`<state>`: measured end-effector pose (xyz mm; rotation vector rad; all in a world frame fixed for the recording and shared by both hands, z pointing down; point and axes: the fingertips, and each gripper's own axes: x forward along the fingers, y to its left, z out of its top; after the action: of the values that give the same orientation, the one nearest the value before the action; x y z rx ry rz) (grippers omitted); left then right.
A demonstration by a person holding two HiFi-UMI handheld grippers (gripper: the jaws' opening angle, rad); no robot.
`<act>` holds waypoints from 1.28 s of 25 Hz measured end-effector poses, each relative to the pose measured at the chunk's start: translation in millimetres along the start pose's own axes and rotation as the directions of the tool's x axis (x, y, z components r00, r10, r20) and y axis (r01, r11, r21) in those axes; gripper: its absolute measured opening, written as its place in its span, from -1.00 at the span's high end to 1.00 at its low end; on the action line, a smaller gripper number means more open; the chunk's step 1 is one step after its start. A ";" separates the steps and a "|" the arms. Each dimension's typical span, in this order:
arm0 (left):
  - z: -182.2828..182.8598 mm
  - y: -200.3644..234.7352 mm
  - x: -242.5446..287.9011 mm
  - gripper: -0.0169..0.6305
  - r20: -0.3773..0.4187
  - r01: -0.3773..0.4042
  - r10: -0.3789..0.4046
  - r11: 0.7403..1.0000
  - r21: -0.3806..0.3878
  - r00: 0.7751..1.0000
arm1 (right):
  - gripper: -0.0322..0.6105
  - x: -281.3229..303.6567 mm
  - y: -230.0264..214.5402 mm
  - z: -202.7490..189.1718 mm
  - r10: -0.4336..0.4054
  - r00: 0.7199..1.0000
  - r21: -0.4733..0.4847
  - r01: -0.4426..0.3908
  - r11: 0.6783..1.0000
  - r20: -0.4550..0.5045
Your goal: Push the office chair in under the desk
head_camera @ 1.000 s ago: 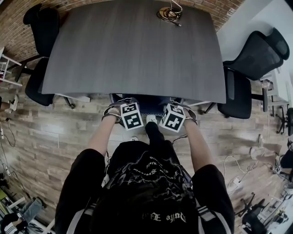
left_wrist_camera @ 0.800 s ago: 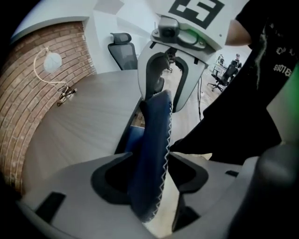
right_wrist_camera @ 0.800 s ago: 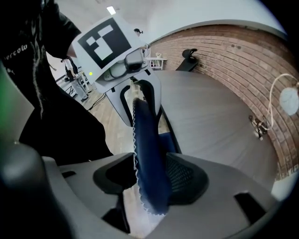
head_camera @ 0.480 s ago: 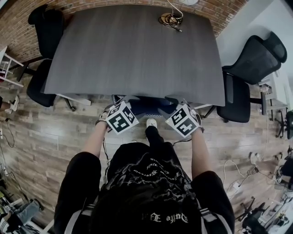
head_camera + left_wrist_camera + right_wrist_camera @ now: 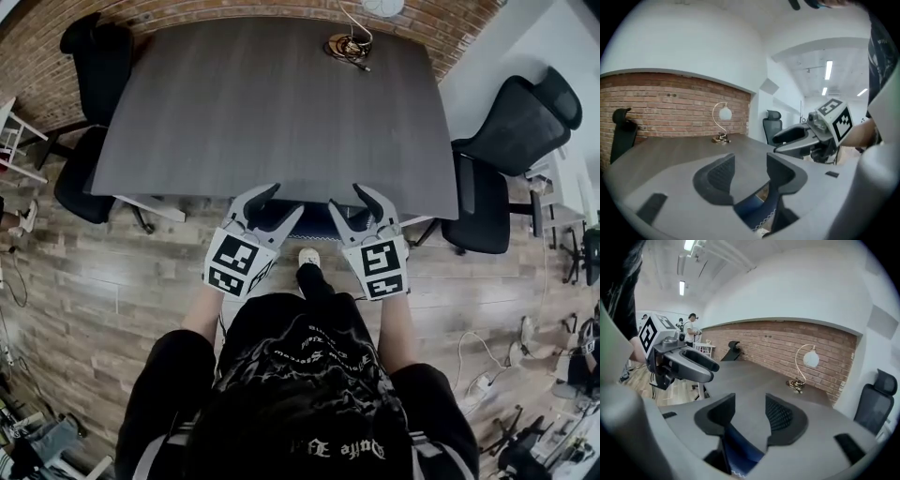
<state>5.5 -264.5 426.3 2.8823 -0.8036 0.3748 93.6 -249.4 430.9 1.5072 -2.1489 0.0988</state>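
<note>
At the left, the left gripper [image 5: 274,202] hangs over the near edge of the tabletop [image 5: 272,112] with its jaws wide and nothing between them; they have just been closing a little; its own view shows only bare grey tabletop and a strip of blue below the jaws. In the middle, the office chair [image 5: 314,223] sits tucked under that near edge, only a narrow band of its dark blue showing between the two grippers, with the person's shoe [image 5: 308,255] just in front of it. At the right, the right gripper [image 5: 348,199] is likewise wide and empty, its jaws also just eased inward, clear of the chair.

Judged from how it lies, the push looks done or all but done; the chair is in as far as the pictures let one see, neither gripper touches it, and at most a last nudge or a step back is left.

Against a second ago: both grippers sat lower, by the chair at the tabletop's edge, marker cubes turned up; now both are lifted and point nearly level across the tabletop; the chair shows about as much as it did.
</note>
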 end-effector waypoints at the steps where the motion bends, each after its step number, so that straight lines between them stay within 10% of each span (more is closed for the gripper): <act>1: 8.2 0.8 -3.4 0.28 0.037 -0.021 0.021 1.000 -0.010 0.999 | 0.26 -3.3 -0.6 6.3 -0.015 1.000 0.018 0.014 1.000 0.027; 13: 61.4 3.7 -46.8 0.38 0.276 -0.176 0.190 0.981 -0.076 0.942 | 0.27 -50.3 -4.8 60.9 -0.155 0.936 0.117 0.124 0.985 0.317; 32: 70.4 1.5 -61.0 0.93 0.334 -0.204 0.239 0.969 -0.138 0.912 | 0.89 -58.0 6.2 62.2 -0.193 0.916 0.164 0.142 0.976 0.351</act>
<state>-31.5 -248.8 342.3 2.8052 -1.1748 -0.1636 80.2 -218.3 352.6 1.9098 -2.3203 -0.1080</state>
